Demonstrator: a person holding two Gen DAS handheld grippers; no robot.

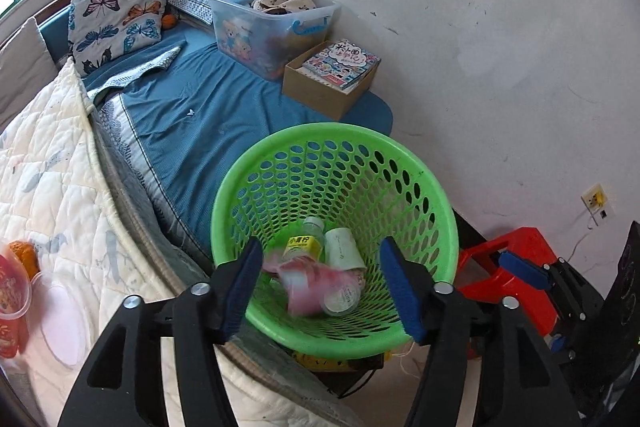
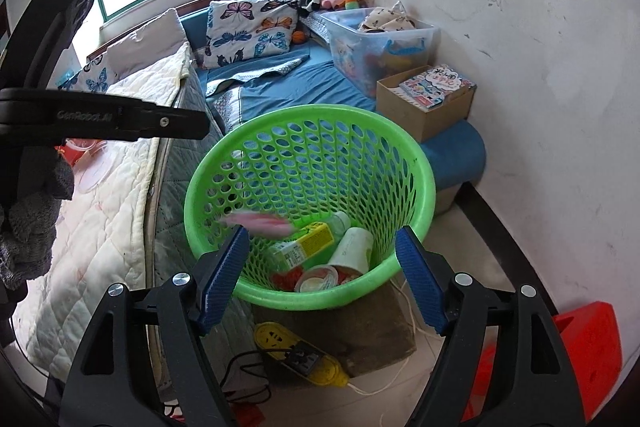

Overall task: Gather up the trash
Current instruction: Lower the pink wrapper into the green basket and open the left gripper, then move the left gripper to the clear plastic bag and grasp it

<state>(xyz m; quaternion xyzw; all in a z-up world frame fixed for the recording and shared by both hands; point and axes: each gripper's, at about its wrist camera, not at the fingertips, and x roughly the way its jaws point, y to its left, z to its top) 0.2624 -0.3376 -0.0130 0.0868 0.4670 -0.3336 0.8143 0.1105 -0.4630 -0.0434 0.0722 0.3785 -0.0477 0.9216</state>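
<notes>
- two views here, left wrist cam first: the left gripper (image 1: 322,287) has its blue pads spread wide with nothing pinched between them, hanging right above the green basket (image 1: 436,187).
- a pink wrapper (image 1: 316,279) shows in the gap between the pads, but it's motion-blurred and touching neither pad, so it looks loose inside the basket.
- also in the basket: a bottle with a yellow label (image 1: 306,243), a white paper cup (image 1: 342,247) and a clear round lid (image 1: 340,301).
- the basket sits at the foot of the bed (image 1: 208,131); its bottom edge is hidden behind the gripper arms.
- the right gripper (image 1: 524,269) pokes in at the right edge, only one blue pad clear.
- right wrist cam: the right gripper (image 2: 322,273) is also spread wide and empty, pads either side of the near rim of the green basket (image 2: 424,167), not touching it.
- pink wrapper (image 2: 256,221) is a blurry streak near the left pad, inside the basket.
- yellow-label bottle (image 2: 312,241), paper cup (image 2: 354,249) and round lid (image 2: 318,279) lie at the bottom.
- left gripper (image 2: 120,121) comes in from the left, its tips hard to make out.
</notes>
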